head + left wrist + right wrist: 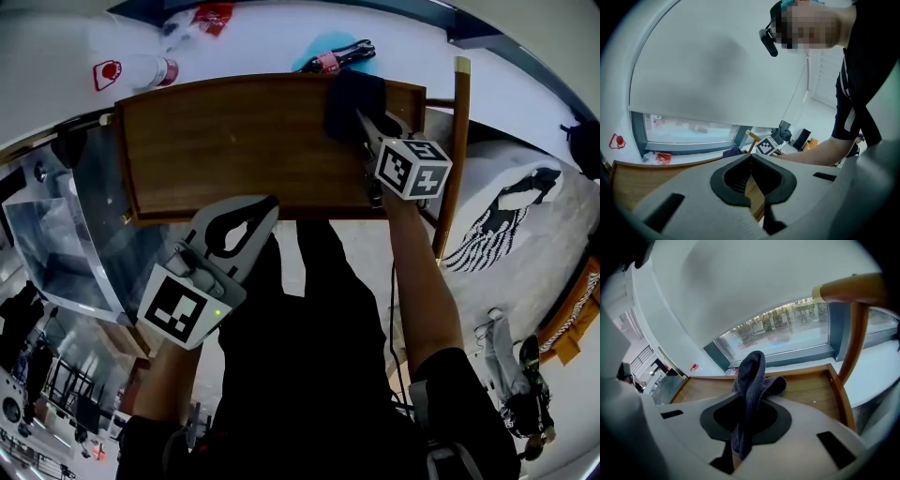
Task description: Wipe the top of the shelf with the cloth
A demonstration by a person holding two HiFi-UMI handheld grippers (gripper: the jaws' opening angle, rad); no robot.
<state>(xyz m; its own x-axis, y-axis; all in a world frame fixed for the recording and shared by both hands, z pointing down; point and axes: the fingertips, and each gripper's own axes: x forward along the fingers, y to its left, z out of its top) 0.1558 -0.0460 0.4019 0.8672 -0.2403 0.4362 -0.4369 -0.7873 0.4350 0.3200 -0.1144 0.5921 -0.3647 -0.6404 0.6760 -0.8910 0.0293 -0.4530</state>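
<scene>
- Head view is showing us the shelf top (234, 141), a wooden surface with a raised rim. Its long axis is running left to right in front of us.
- We are gripping the cloth (352, 101) in the right gripper (364, 127), jaws clamped on a fold of it. The dark bundle is resting at the far right corner of the top, just inside the rim and near the upright wooden post (459, 141).
- In the right gripper view the cloth (750, 380) is standing up out of the jaws, with bare wood (806, 390) around it.
- We are judging that the coming stroke is heading leftward along that long axis, since nearly all the bare top is lying to the left of the jaws.
- We are holding the left gripper (265, 208) over the near edge, about mid-length and well apart from the cloth. Its jaws are meeting on nothing, so the right one is nearer the work.
- The rimmed top is holding nothing but the cloth. On the window ledge (272, 37) behind it, a dark cola bottle (337, 58) and a clear bottle (141, 70) are lying; we cannot tell what the clear one is holding.
</scene>
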